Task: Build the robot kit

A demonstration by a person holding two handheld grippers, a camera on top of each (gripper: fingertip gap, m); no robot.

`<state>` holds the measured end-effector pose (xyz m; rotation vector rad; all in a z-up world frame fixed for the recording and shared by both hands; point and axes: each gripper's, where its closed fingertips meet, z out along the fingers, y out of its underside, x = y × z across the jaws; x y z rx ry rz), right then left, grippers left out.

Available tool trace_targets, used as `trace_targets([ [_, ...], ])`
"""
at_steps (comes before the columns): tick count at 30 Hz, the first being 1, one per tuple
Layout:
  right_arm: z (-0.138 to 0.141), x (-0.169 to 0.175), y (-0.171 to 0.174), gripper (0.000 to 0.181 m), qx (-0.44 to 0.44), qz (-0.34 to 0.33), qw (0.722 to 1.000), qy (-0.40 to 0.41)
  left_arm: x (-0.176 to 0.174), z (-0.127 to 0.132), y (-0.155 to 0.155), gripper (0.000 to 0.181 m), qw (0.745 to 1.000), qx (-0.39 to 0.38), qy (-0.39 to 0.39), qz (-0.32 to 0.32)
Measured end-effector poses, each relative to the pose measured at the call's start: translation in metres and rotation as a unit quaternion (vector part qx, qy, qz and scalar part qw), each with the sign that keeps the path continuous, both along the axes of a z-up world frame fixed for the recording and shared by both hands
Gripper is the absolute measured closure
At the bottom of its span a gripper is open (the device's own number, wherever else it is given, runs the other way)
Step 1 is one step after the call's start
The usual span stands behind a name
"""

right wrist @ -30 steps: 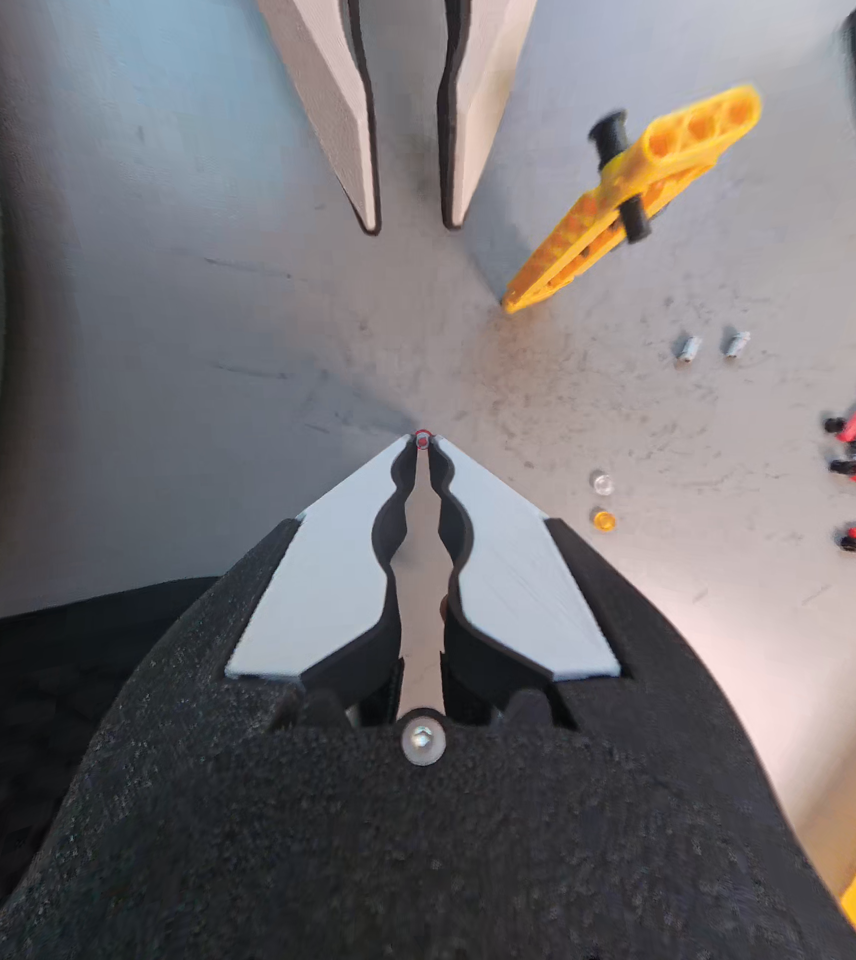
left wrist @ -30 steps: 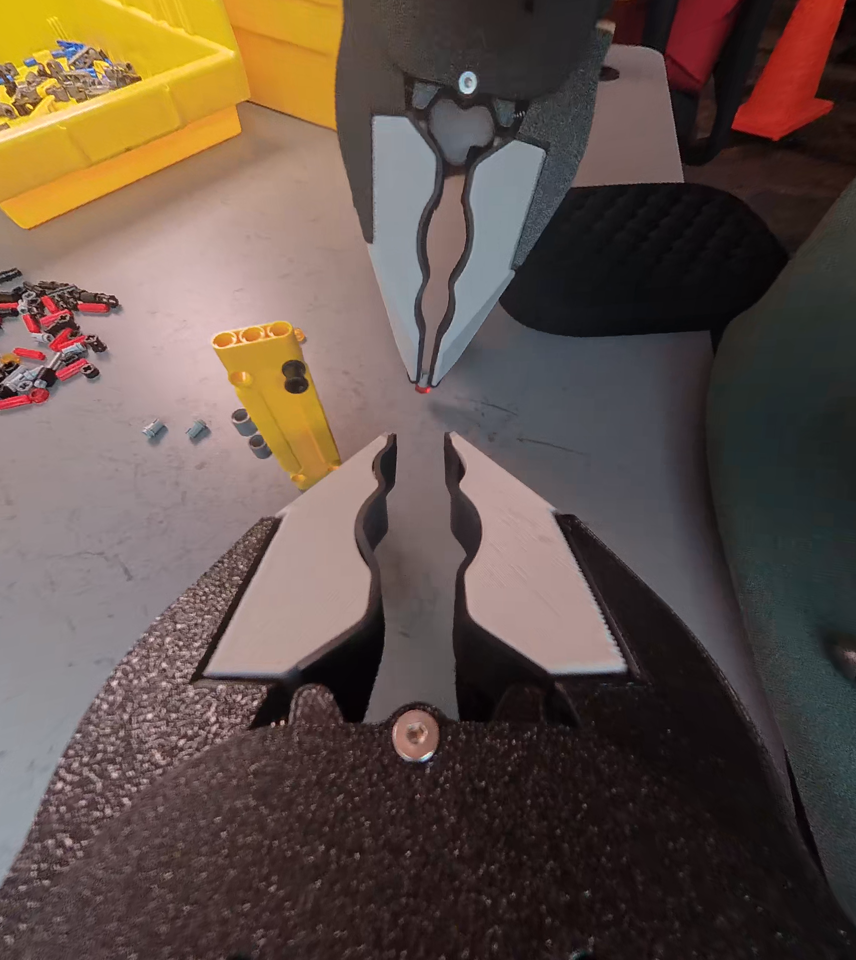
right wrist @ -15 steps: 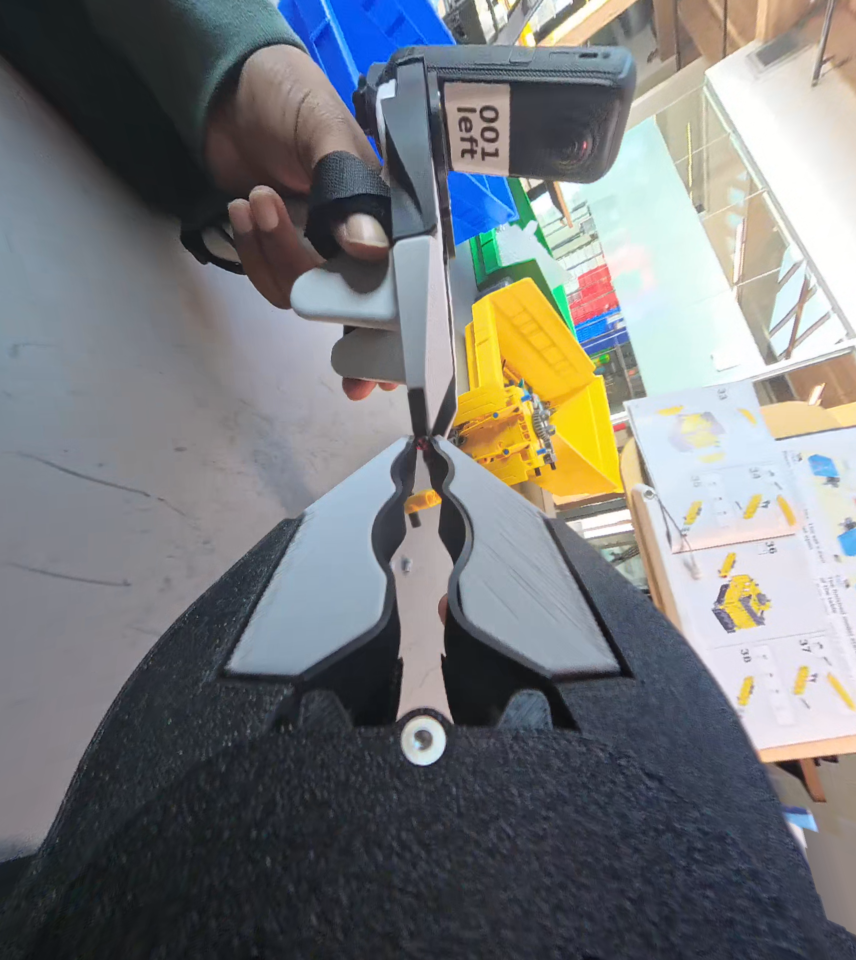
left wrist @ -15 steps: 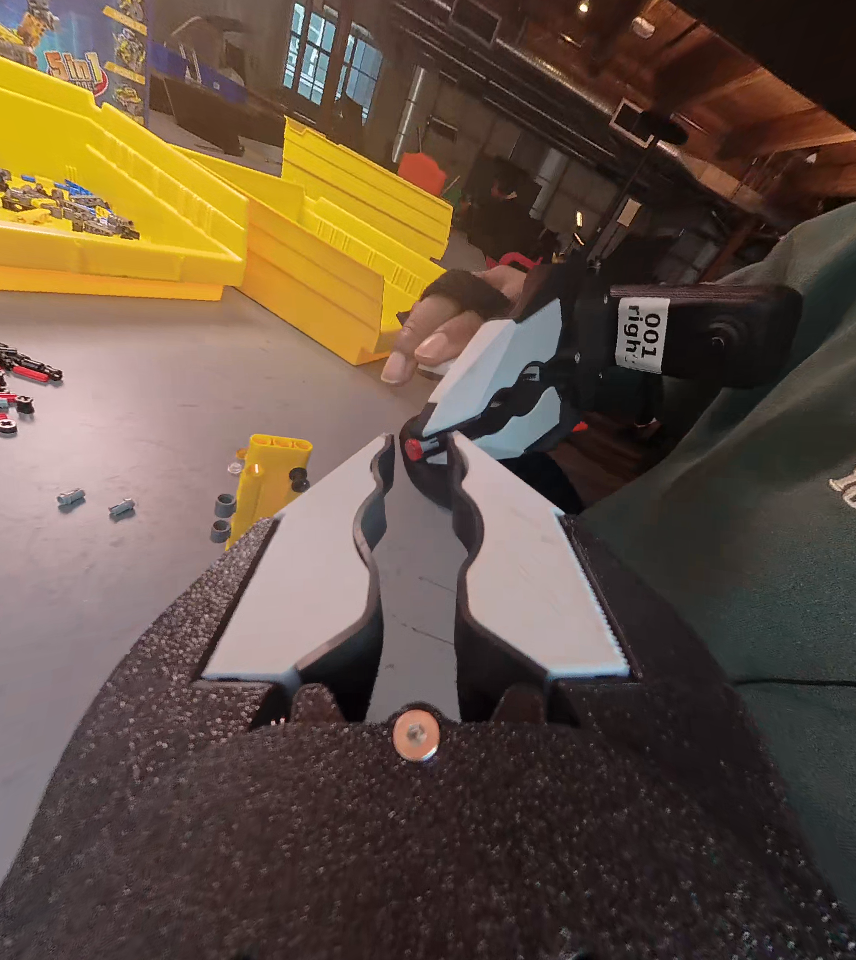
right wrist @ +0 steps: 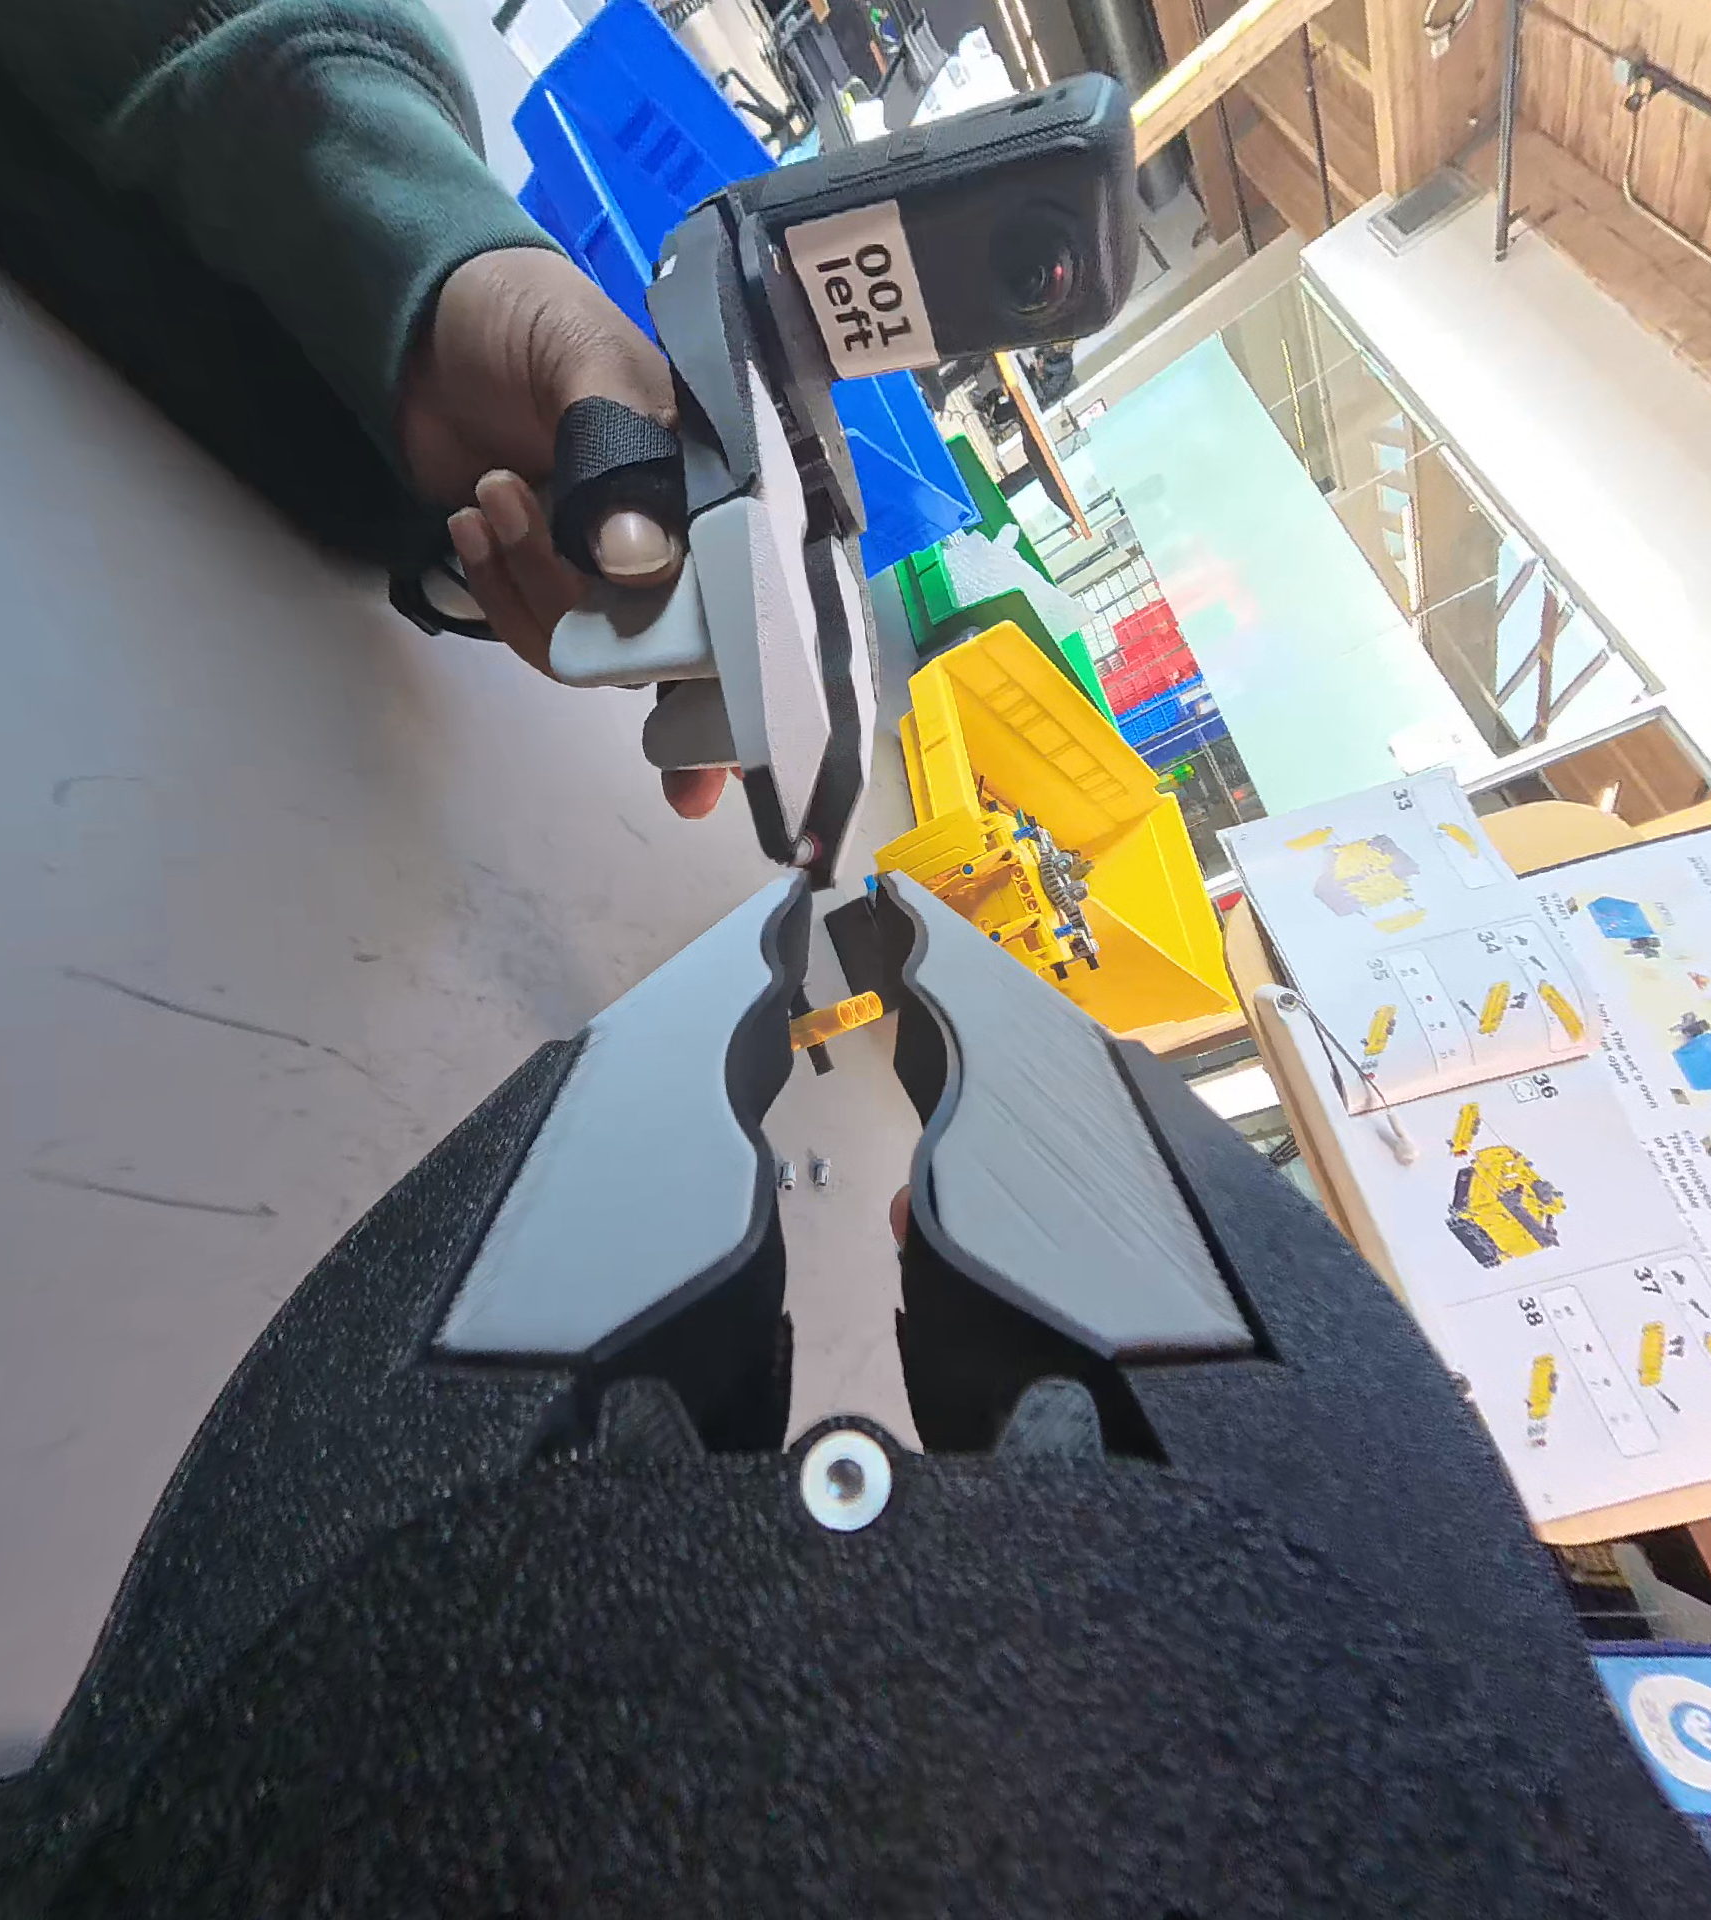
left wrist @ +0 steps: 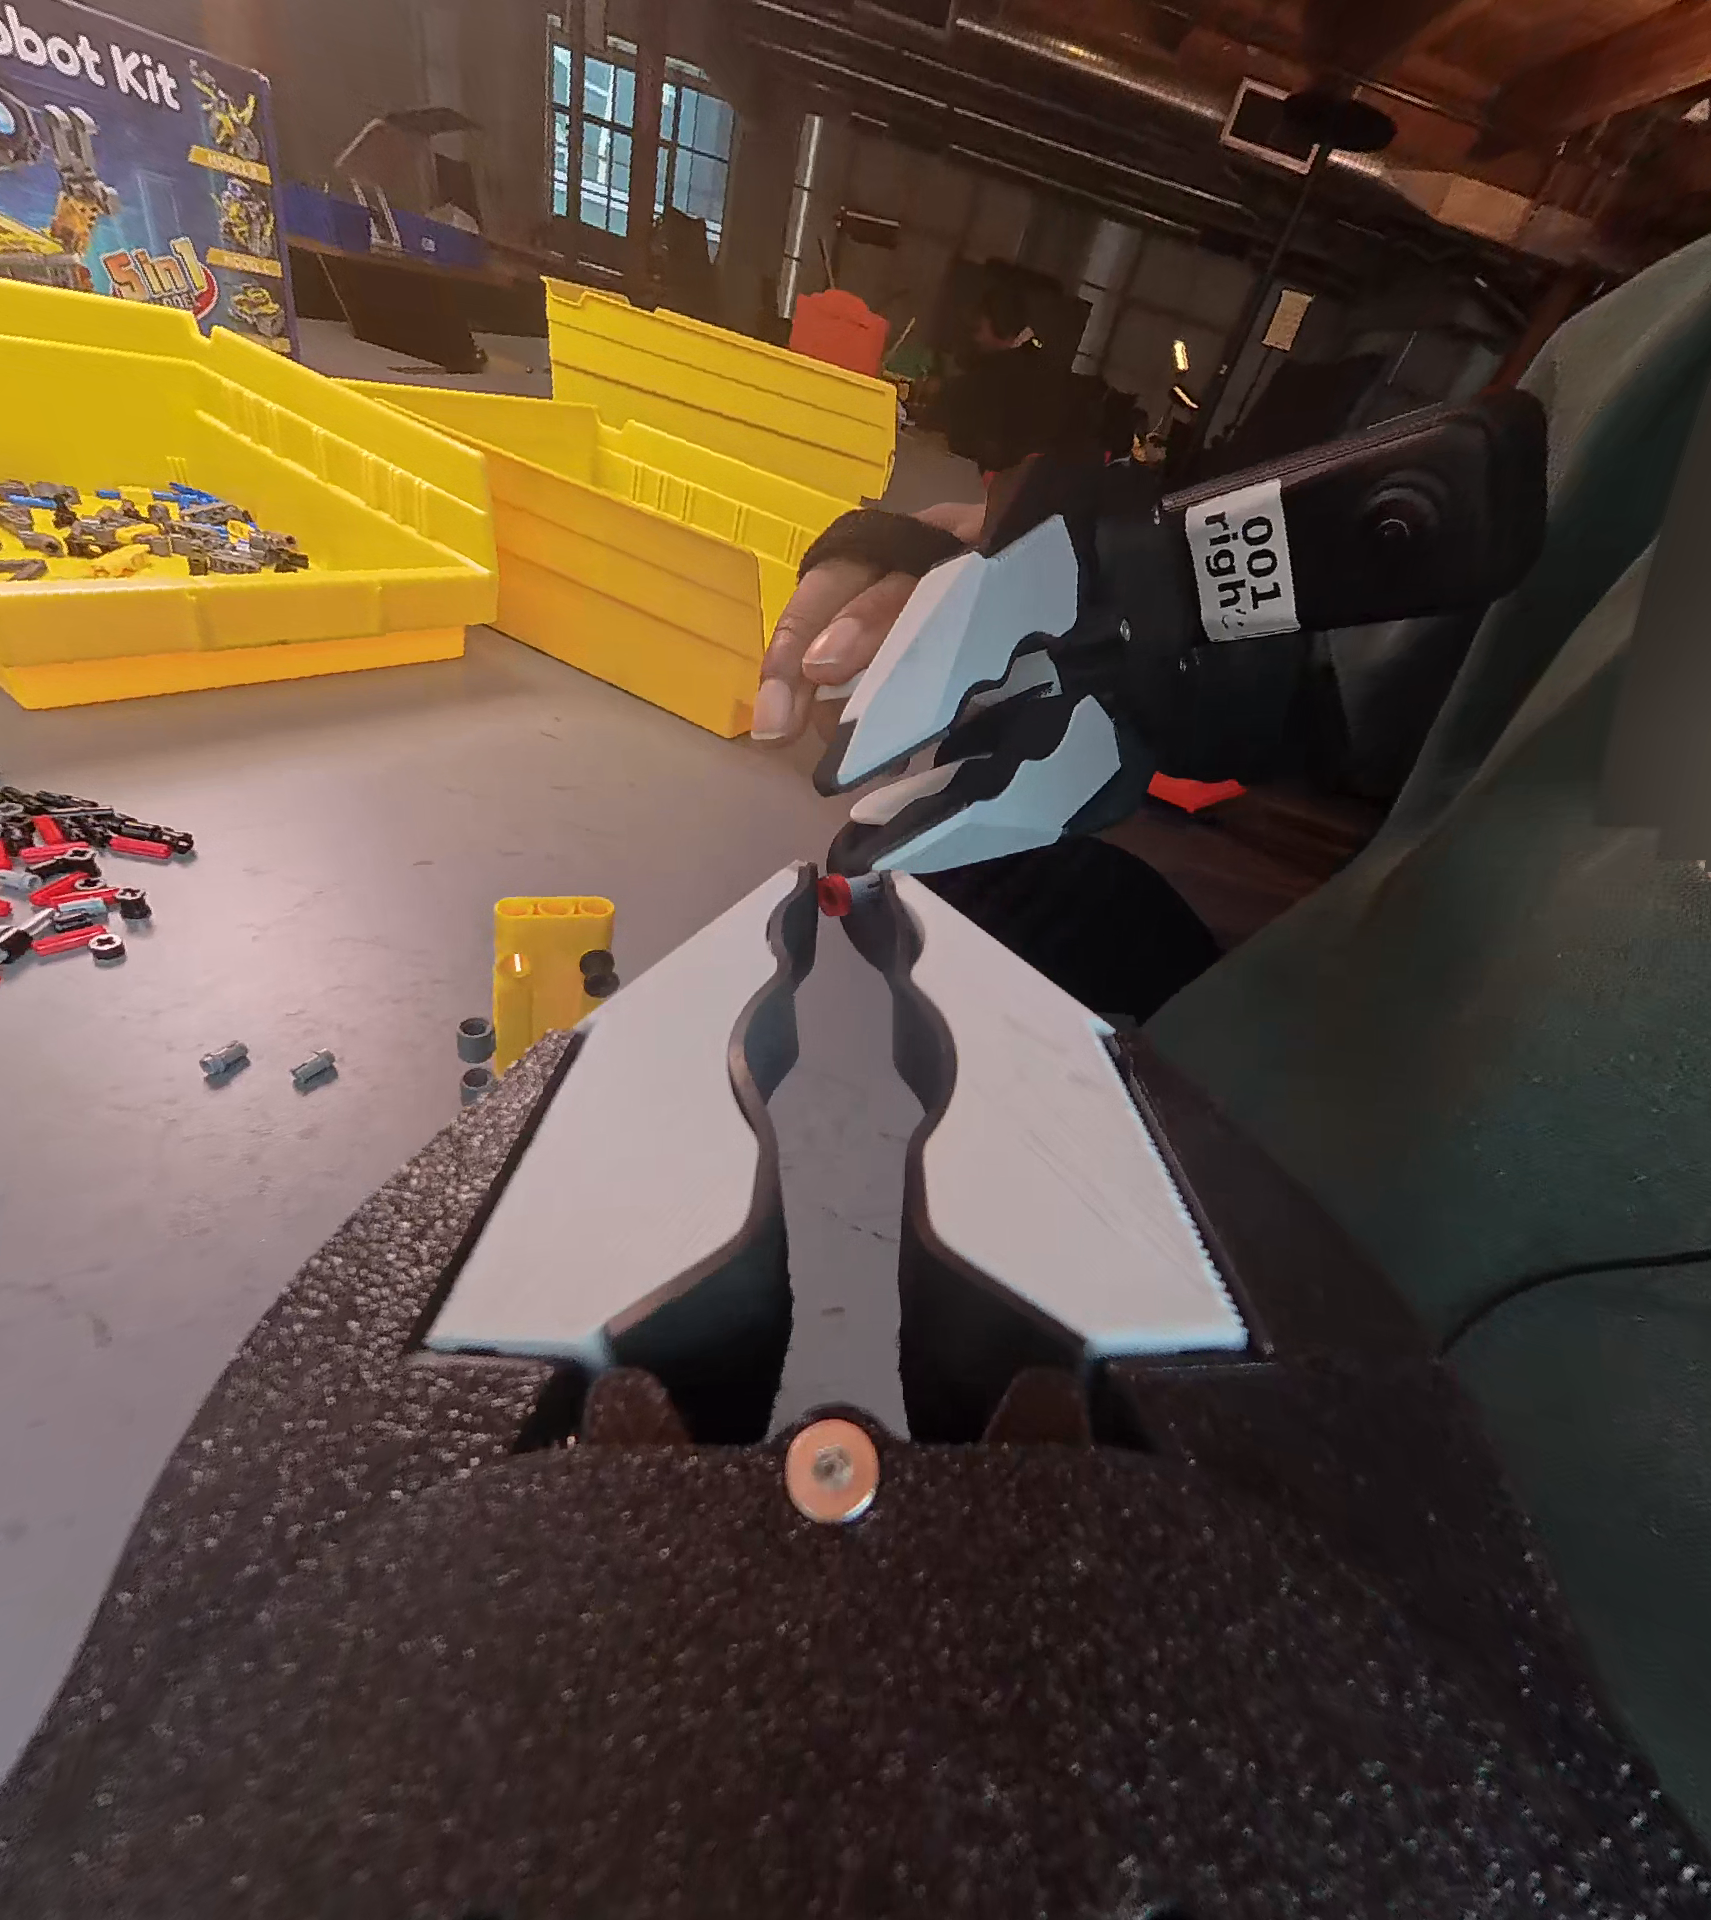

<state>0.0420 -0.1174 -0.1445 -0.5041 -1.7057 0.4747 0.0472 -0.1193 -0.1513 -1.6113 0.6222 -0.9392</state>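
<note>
On grey table [left wrist: 207, 1195] | yellow beam [left wrist: 550, 966] beside left gripper [left wrist: 846, 899] | red pin [left wrist: 835, 891] at jaws

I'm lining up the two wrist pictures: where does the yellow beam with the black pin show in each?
Left wrist view: the yellow beam lies on the grey table, left of the left gripper, partly hidden behind its body.
Right wrist view: the yellow beam shows in the gap between the right gripper fingers, farther off on the table.
Shared landmark: the two small grey pins lying beside the beam.
</note>
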Motion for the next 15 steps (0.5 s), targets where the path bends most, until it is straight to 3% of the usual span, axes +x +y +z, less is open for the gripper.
trace_targets([
  [10, -0.009, 0.01, -0.001, 0.169, -0.007, -0.003, 1.0, -0.007, 0.005, -0.004, -0.001, 0.172, 0.999, 0.027, 0.039, 0.004],
  [15, -0.009, 0.008, -0.008, 0.17, 0.007, 0.006, 1.0, 0.0, 0.011, -0.004, -0.004, 0.171, 0.999, -0.014, -0.006, -0.032],
])
